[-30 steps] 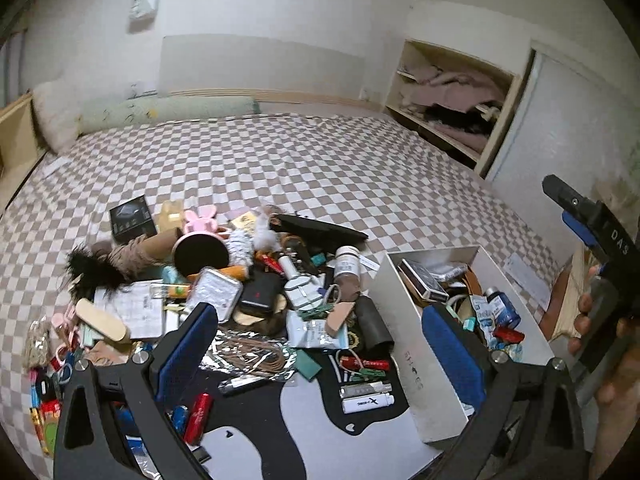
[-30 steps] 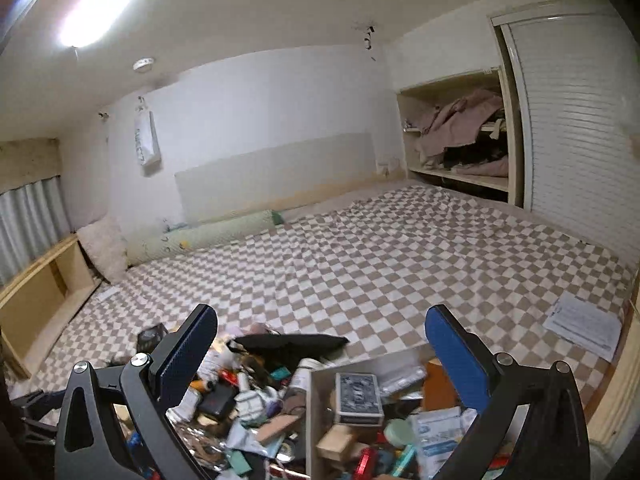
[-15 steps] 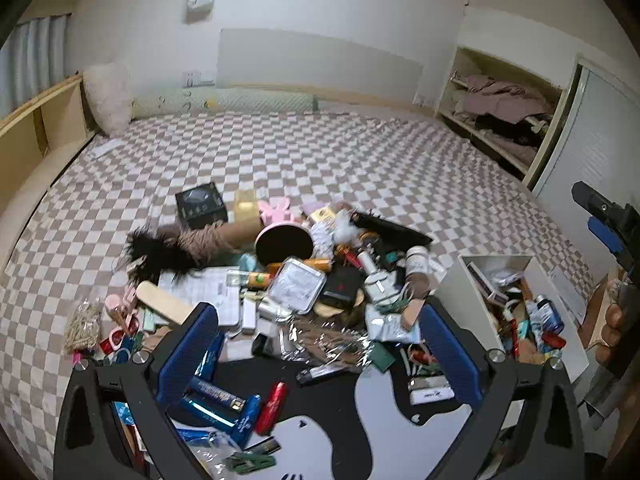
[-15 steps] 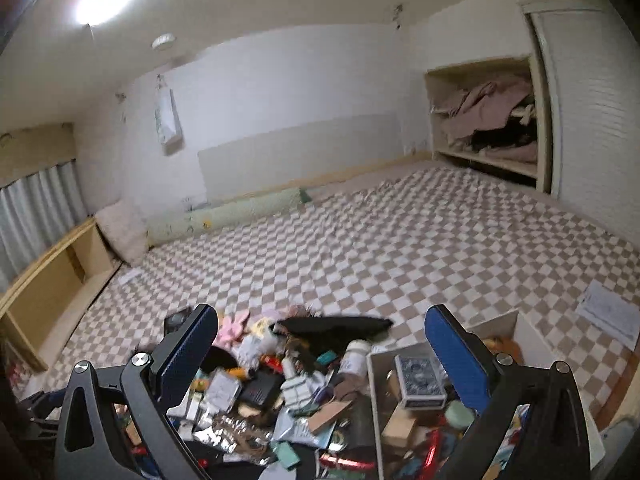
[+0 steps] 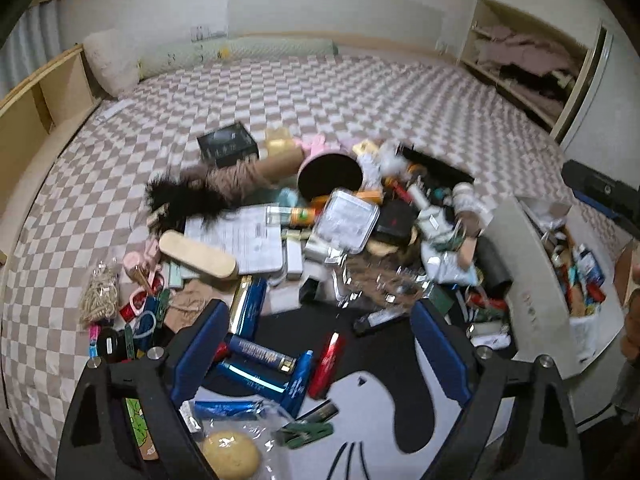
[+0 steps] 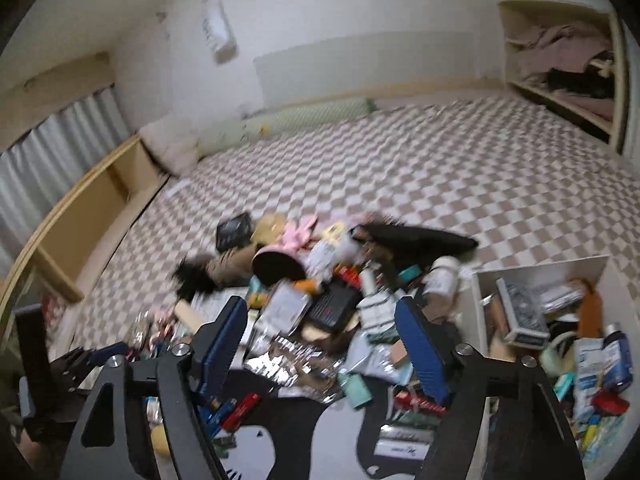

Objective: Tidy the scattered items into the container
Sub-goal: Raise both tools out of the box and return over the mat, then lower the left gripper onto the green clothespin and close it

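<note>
Both tongs, left gripper [image 5: 316,354] and right gripper [image 6: 320,344], spread, empty, above scattered clutter; white rectangular box [image 6: 480,312] part-filled. Approach step; next: select item, descend.

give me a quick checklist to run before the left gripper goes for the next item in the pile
1. Left gripper open and empty: ok, the blue pads stand wide apart with nothing between them.
2. Right gripper free: ok, also open and empty.
3. Target within the pads: ok, a red tube and blue tubes lie on the black and white mat just ahead.
4. White box reachable: ok, it sits open to the right of the pile.
5. Room left in the box: cannot tell, it already holds many items.
6. Sharp view: not ok, both wrist views are motion-blurred; steady first.
</note>
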The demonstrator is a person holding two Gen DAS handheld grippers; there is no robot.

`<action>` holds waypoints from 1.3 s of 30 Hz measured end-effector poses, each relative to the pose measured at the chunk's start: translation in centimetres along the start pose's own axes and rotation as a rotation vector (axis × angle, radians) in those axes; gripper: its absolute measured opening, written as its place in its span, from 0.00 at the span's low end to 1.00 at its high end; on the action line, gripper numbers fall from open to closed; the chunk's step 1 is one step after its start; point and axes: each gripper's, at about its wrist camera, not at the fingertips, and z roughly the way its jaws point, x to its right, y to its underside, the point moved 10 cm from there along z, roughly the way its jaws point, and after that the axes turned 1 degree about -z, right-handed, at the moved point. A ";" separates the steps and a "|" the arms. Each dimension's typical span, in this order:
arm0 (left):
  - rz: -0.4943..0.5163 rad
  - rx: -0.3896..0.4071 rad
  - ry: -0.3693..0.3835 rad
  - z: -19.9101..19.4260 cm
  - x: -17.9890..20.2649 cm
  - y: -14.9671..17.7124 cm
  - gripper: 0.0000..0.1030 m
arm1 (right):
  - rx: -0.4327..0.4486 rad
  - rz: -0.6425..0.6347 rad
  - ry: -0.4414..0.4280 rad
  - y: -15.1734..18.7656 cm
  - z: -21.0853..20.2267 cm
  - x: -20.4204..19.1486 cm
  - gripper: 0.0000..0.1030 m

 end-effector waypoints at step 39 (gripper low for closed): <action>0.589 -0.264 -0.060 5.4 0.8 16.0 0.54 | -0.482 -0.300 0.036 12.0 11.0 -1.3 0.64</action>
